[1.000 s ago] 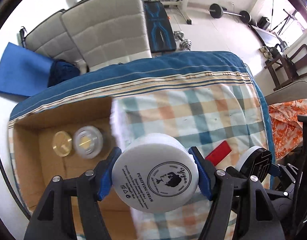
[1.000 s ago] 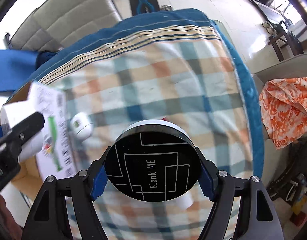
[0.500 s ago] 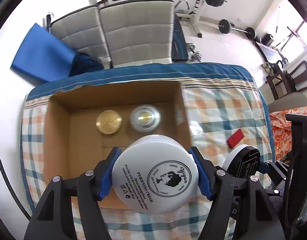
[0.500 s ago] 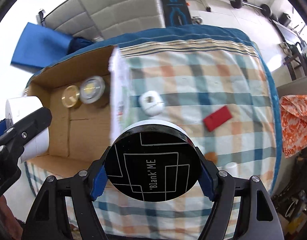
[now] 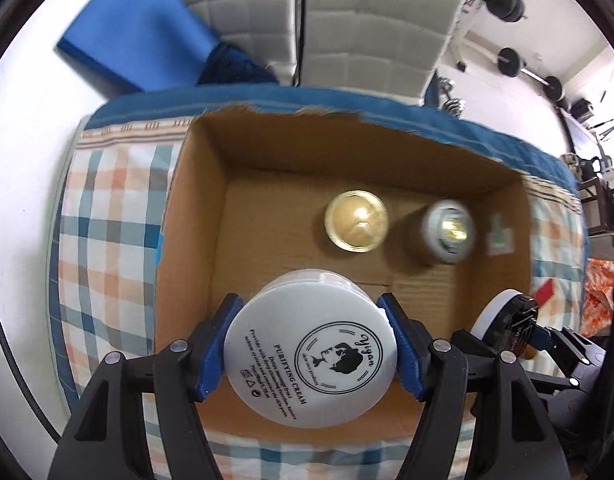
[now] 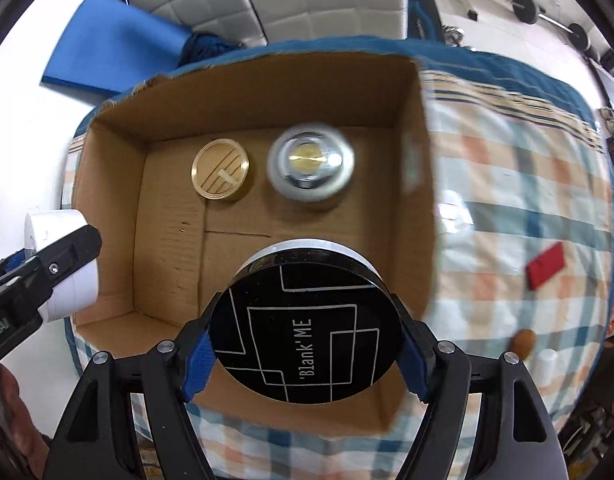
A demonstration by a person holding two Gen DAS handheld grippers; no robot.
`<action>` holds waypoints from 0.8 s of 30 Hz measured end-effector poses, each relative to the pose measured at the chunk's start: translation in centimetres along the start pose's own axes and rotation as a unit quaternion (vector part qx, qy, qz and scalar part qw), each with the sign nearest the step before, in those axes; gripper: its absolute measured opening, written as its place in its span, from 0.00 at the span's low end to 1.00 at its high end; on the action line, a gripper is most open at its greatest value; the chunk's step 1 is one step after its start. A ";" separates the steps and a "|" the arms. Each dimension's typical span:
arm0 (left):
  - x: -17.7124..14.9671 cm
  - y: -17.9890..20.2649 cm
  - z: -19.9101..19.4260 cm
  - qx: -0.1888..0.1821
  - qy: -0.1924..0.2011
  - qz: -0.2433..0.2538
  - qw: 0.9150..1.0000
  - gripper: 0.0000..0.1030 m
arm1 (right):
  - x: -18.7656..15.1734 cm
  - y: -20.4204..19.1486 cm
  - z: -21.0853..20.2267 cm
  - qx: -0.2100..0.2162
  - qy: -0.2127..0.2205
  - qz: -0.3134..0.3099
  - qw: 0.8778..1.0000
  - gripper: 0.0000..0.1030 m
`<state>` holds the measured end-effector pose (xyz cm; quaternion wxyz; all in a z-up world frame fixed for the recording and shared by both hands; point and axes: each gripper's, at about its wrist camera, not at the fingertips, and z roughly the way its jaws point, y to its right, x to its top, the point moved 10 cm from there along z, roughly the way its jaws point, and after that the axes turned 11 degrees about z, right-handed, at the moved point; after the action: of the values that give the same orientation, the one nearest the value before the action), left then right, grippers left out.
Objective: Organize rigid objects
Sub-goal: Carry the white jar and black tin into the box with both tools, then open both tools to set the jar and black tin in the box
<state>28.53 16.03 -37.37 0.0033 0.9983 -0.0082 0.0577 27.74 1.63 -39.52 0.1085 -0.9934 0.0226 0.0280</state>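
My left gripper (image 5: 311, 354) is shut on a white cream jar (image 5: 310, 360) and holds it above the near part of an open cardboard box (image 5: 195, 216). My right gripper (image 6: 305, 344) is shut on a black-lidded jar (image 6: 303, 328) labelled 'Blank' ME, above the box's near right part (image 6: 423, 184). In the box lie a gold-lidded jar (image 5: 355, 221) (image 6: 220, 169) and a silver-rimmed jar (image 5: 449, 230) (image 6: 310, 166). The white jar also shows at the left of the right wrist view (image 6: 63, 264), and the black jar at the right of the left wrist view (image 5: 507, 326).
The box sits on a checked cloth (image 6: 527, 184) over a table. On the cloth to the right lie a red flat piece (image 6: 546, 265), a brown round thing (image 6: 523, 342) and a small white piece (image 6: 547, 362). Grey chairs (image 5: 347, 32) and a blue mat (image 5: 135, 28) stand behind.
Both grippers have moved left with their jars, from over the cloth to over the open box. The box now fills the middle of both views.
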 end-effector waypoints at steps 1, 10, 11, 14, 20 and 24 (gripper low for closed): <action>0.1 -0.7 1.1 0.004 -0.009 -0.002 1.000 0.65 | 0.2 -0.4 1.0 -0.008 -0.005 -0.002 1.000 0.75; 1.0 -3.1 8.1 0.010 -0.066 0.001 0.998 0.65 | 1.1 -1.2 7.6 -0.049 -0.047 0.013 0.998 0.75; 1.0 -3.0 8.6 0.009 -0.071 0.001 0.997 0.65 | 1.1 -1.1 8.0 -0.051 -0.051 0.017 0.997 0.76; 1.0 -2.5 9.9 0.003 -0.085 0.011 0.996 0.65 | 1.2 -0.6 9.0 -0.052 -0.061 0.031 0.996 0.76; 0.7 -1.9 12.0 -0.002 -0.110 0.019 0.994 0.65 | 1.2 1.0 10.9 -0.059 -0.083 0.059 0.993 0.76; 0.5 -2.3 12.6 -0.004 -0.112 0.018 0.994 0.65 | 1.4 1.5 11.5 -0.063 -0.087 0.067 0.992 0.76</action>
<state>30.55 18.25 -49.82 0.0055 0.9982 -0.0265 -0.0543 28.46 2.57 -51.13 0.0453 -0.9884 0.0776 0.1225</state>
